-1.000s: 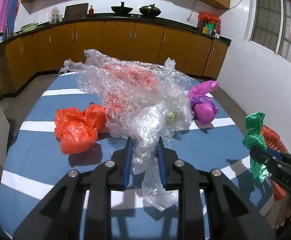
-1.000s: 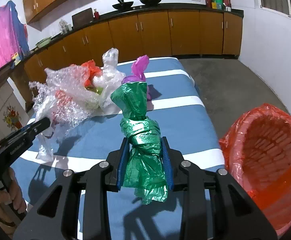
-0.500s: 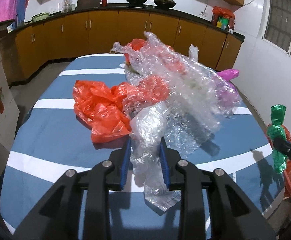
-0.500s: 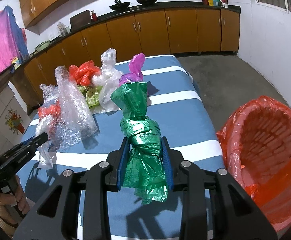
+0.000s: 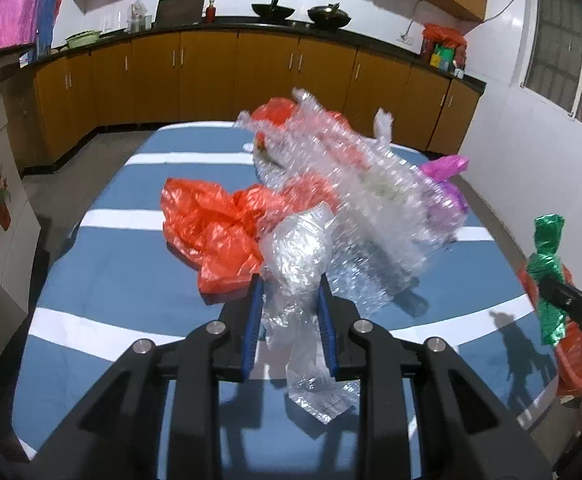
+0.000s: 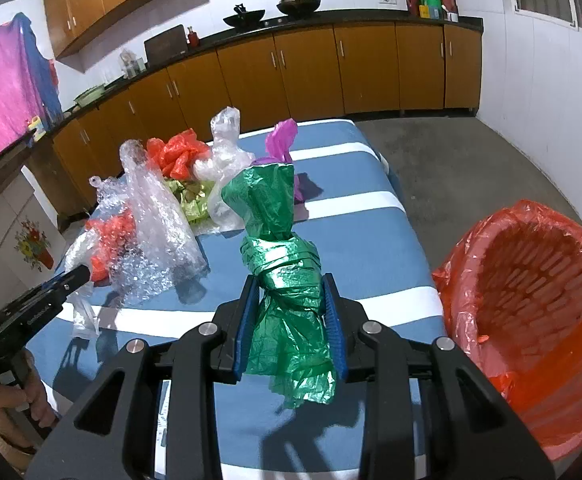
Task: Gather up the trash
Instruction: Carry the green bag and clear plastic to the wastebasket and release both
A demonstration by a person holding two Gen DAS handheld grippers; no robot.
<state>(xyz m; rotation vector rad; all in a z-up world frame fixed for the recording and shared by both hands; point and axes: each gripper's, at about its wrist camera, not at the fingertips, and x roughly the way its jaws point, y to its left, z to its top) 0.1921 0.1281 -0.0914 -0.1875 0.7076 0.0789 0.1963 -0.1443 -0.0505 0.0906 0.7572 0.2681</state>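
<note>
Home kitchen: orange-brown cabinets [image 5: 211, 72], black countertop [image 6: 331, 24] with woks [image 5: 273, 10], tiled white walls [image 5: 511, 128].

Bright overhead light, hard shadows on table [image 5: 123, 264]; bubble wrap [image 5: 371, 200] motion-blurred; fisheye-warped edges.

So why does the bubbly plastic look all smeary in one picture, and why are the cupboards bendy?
In the left wrist view the bubble wrap is smeared by motion blur, while the table stays sharp. In the right wrist view the green bag is crisp, with dark shadows under it. Both views are fisheye, so the cabinets curve.
</note>
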